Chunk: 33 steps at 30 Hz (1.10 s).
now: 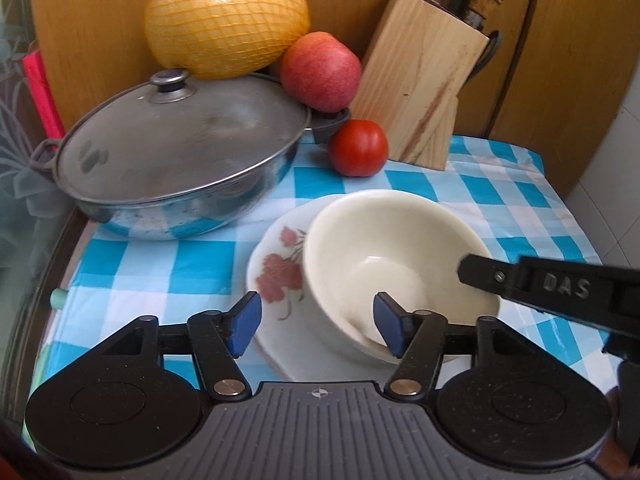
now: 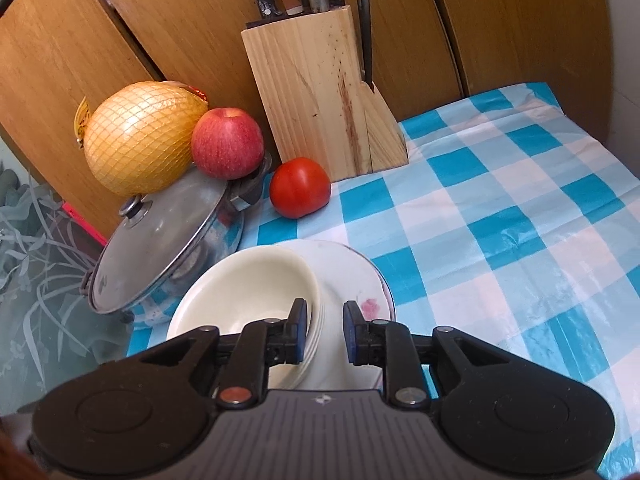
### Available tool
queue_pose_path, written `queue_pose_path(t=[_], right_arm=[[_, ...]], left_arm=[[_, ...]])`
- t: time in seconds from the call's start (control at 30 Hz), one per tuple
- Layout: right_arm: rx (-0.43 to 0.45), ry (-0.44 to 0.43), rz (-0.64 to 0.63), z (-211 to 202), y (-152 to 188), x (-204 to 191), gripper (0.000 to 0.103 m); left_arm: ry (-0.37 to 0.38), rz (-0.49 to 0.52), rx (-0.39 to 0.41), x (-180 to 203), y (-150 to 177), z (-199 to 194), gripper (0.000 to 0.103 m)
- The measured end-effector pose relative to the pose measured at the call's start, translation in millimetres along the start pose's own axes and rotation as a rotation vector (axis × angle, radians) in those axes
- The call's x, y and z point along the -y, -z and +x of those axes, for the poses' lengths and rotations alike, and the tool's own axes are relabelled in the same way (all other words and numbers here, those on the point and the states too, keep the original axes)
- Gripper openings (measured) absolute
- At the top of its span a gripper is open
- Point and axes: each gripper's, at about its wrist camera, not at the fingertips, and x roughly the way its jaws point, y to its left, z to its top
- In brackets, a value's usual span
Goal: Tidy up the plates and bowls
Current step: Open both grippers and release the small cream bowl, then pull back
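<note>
Over at 5 o'clock from the pot: cream bowl sitting on flowered plate, left gripper spread wide around its near rim, right gripper slightly parted astride the wall, not pinching.

One bowl, one plate, one pot, one pomelo, one apple, one tomato, one knife block.

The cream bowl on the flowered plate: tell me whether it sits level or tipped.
Tipped. The cream bowl leans on the flowered plate, its far rim raised and its mouth angled toward the left wrist camera. It holds nothing.
</note>
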Motion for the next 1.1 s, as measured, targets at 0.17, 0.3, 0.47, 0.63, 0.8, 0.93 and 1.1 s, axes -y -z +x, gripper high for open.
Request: queue_pose_path(t=[0.17,0.3,0.47,0.63,0.8,0.93,1.1], right_arm=[[0.038,0.01,-0.028,-13,4,-3,0.02],[0.06,0.005,-0.023,-22,5,-4,0.021],[0.094,0.021,-0.069,-40,13,-6,0.027],[0.133,0.028,-0.118,-58,24,-14,0.031],[0.163,0.029,-0.137,-76,36,-19,0.033],[0.173,0.038,-0.146,-88,50,-18,0.036],[0.201,0.065,-0.169,-102,63,-19,0.037]], left_arm=[[0.001,-0.011,0.019,-1,3,-11,0.074],[-0.001,-0.035,0.043,-3,1,-19,0.075],[0.003,-0.084,0.06,-17,2,-29,0.077],[0.018,-0.082,0.065,-16,9,-39,0.078],[0.029,-0.075,0.087,-14,17,-53,0.081],[0.04,-0.074,0.098,-14,26,-63,0.082],[0.048,-0.041,0.106,-8,39,-74,0.084]])
